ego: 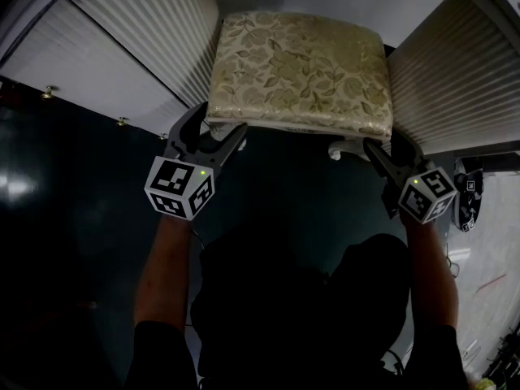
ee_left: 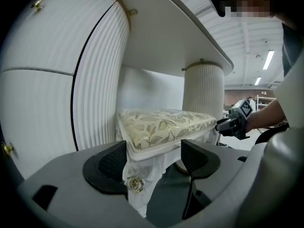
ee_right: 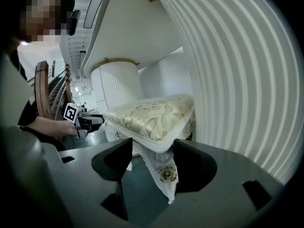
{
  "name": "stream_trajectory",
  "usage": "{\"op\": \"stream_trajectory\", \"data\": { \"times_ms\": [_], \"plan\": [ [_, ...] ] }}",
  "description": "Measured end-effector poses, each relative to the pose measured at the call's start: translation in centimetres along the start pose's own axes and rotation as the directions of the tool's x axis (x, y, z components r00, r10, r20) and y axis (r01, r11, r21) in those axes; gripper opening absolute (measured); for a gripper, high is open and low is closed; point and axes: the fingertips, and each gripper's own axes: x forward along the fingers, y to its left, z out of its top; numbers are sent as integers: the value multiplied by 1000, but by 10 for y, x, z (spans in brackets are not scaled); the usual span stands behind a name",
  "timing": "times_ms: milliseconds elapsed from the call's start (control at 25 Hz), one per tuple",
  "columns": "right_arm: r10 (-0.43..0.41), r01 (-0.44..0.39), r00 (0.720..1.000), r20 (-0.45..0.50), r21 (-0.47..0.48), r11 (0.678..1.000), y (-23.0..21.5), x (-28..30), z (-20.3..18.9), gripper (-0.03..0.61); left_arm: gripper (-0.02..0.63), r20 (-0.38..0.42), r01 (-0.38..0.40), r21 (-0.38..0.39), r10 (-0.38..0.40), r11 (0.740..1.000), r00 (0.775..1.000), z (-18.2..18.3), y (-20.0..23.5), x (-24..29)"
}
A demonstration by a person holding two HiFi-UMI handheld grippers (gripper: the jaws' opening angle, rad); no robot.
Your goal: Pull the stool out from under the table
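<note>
The stool [ego: 296, 71] has a cream, gold-leaf cushion and white carved legs. It stands in the knee space between the white table's two fluted pedestals [ego: 138, 55], its front edge toward me. My left gripper [ego: 221, 120] is shut on the seat's front left corner [ee_left: 142, 146], above a leg with a gold rose [ee_left: 136, 184]. My right gripper [ego: 388, 146] is shut on the front right corner [ee_right: 159, 139], whose leg [ee_right: 166, 175] hangs between the pads. Each gripper view shows the other gripper [ee_left: 232, 125] [ee_right: 80, 120] at the far corner.
The right pedestal [ego: 455, 80] and the tabletop's underside [ee_left: 180, 37] close in the stool on the side and above. Brass knobs [ego: 47, 93] dot the left cabinet. Dark glossy floor [ego: 81, 218] lies under me. Wooden chair backs [ee_right: 45, 89] stand at the left.
</note>
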Motion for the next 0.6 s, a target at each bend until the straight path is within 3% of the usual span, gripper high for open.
{"op": "stream_trajectory", "data": {
  "times_ms": [600],
  "plan": [
    [84, -89, 984, -160, -27, 996, 2, -3, 2, 235, 350, -92, 32, -46, -36, 998, 995, 5, -1, -6]
  ]
}}
